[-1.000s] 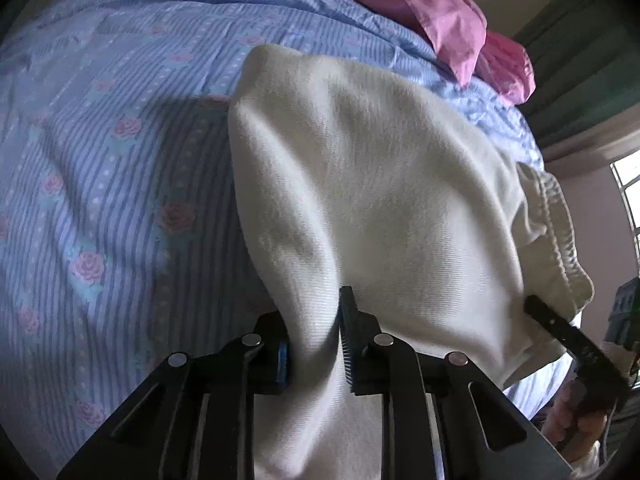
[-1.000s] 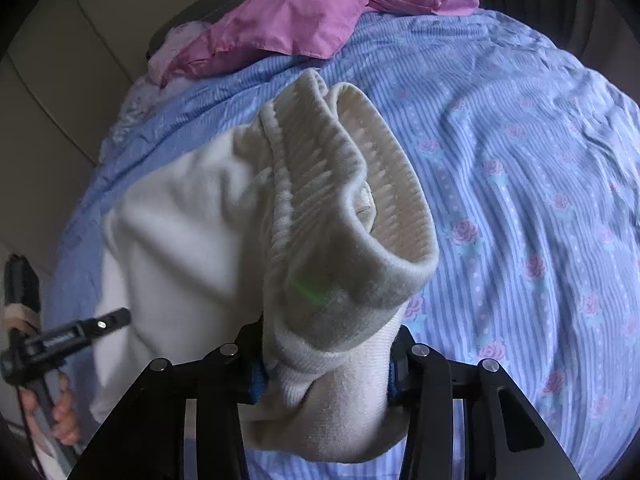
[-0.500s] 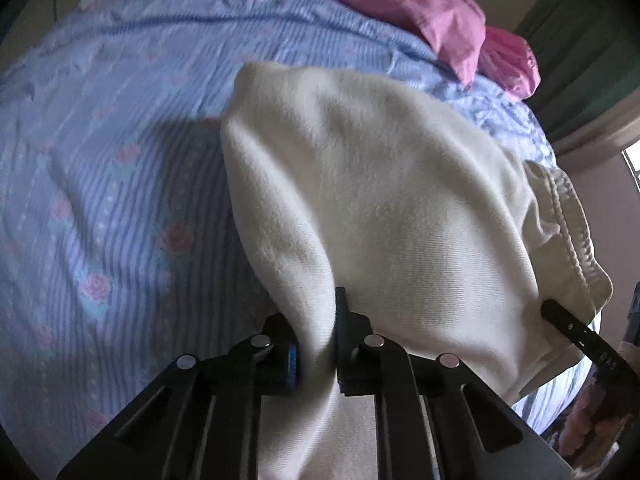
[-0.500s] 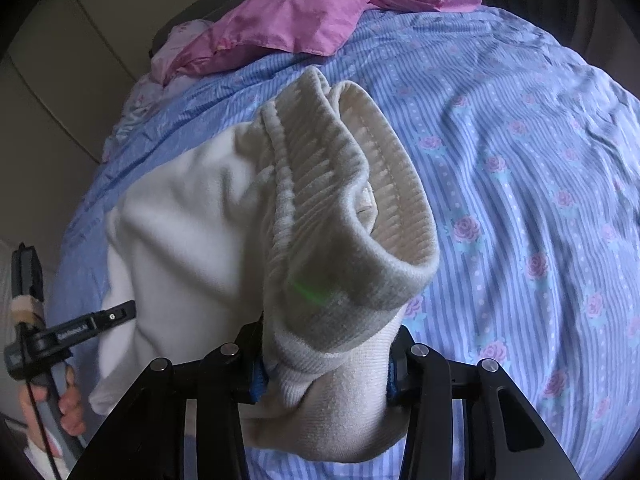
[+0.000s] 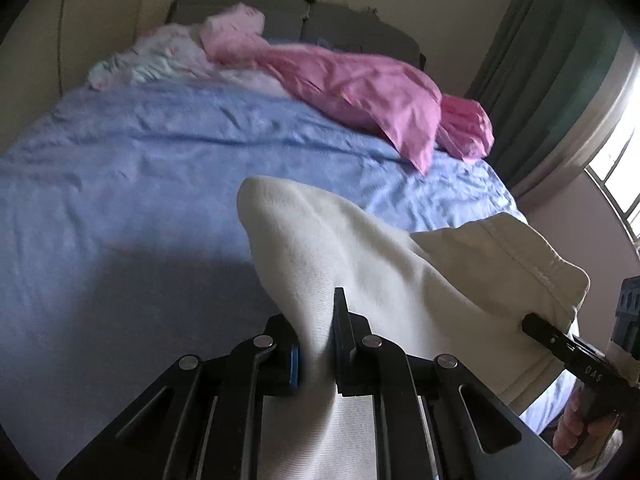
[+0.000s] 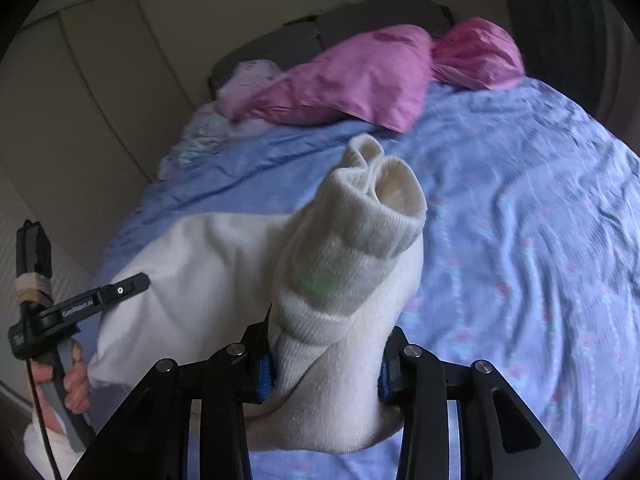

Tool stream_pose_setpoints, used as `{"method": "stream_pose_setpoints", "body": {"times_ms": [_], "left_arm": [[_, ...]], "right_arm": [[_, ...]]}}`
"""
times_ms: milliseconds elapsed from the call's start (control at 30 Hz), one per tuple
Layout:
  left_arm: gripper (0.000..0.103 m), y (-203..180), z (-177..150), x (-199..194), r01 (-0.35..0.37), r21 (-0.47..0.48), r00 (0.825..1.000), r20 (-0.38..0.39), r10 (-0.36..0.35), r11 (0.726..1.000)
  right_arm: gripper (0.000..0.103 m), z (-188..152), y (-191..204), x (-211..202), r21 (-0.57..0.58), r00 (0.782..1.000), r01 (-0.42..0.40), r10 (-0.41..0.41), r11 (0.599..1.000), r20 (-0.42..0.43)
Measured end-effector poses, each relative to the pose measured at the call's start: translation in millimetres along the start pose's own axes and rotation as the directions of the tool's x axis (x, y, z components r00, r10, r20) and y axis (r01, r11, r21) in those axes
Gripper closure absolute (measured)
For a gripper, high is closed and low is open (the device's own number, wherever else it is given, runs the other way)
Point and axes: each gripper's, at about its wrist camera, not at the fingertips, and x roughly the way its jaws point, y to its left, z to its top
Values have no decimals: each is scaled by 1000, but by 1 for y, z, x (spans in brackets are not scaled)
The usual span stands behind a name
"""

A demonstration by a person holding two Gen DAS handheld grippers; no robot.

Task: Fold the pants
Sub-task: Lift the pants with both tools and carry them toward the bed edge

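The cream white pants (image 5: 352, 248) hang lifted above the blue striped bed (image 5: 120, 168). My left gripper (image 5: 316, 344) is shut on a pinched fold of the pants' plain cloth. My right gripper (image 6: 324, 364) is shut on the bunched ribbed waistband (image 6: 360, 232), which stands up in front of it. The cloth spans between the two grippers. The right gripper shows at the right edge of the left wrist view (image 5: 560, 344). The left gripper shows at the left of the right wrist view (image 6: 80, 308).
Pink pillows (image 5: 360, 84) and a pale flowered cloth (image 5: 160, 56) lie at the head of the bed by a grey headboard (image 5: 304, 20). A green curtain (image 5: 560, 64) and a window are at the right. A cream wardrobe (image 6: 88, 92) stands left of the bed.
Both grippers have risen and tilted up with the pants, so the headboard and walls have come into view. The pants hang higher off the bed.
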Motion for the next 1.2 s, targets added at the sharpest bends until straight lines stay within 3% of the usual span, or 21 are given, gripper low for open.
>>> {"method": "stream_pose_setpoints", "body": {"times_ms": [167,333,600,700,767,800,867,900,933,967,1033,1067,1133,1200], "left_arm": [[90,65,12,-35,-76,-37,995,60,78,996],[90,151,28,-73,-201,-67,969,130,208,977],[90,297,64,-98,-401,-97,891,190,412,911],[89,355,72,-97,-464,-152,858,166,486,872],[86,391,70,-89,-507,-192,840,109,532,840],[79,407,66,-83,-539,-213,824,68,562,815],[74,433,53,-79,-647,-258,743,-4,669,717],[65,443,41,-81,-721,-252,670,-17,742,645],[50,444,34,-81,-749,-228,642,-18,766,622],[44,442,23,-78,-787,-165,606,-19,796,595],[40,438,7,-74,-820,-107,569,-51,821,562],[40,439,-2,-76,-819,-106,572,-69,818,564],[40,427,-21,-87,-788,-151,609,-54,791,597],[40,411,-34,-98,-760,-172,640,-31,768,627]], "right_arm": [[65,4,73,19,-89,999,-44,45,995,8],[65,11,149,52,-119,991,-136,137,984,3],[65,11,305,128,-264,968,-241,251,934,4],[65,3,355,158,-296,960,-270,281,916,-6],[65,-7,384,178,-289,956,-283,292,914,-14],[64,-15,397,191,-278,957,-285,290,917,-26],[58,-35,420,220,-270,961,-276,255,923,-111],[55,-48,426,234,-260,955,-277,234,925,-184],[49,-66,429,246,-231,937,-279,212,932,-276],[46,-77,428,252,-209,932,-260,188,943,-311],[38,-98,422,250,-196,945,-207,144,958,-295],[34,-102,420,244,-197,951,-206,149,958,-272],[24,-110,419,232,-210,955,-202,145,957,-257],[23,-112,408,220,-207,963,-176,125,962,-238]]}}
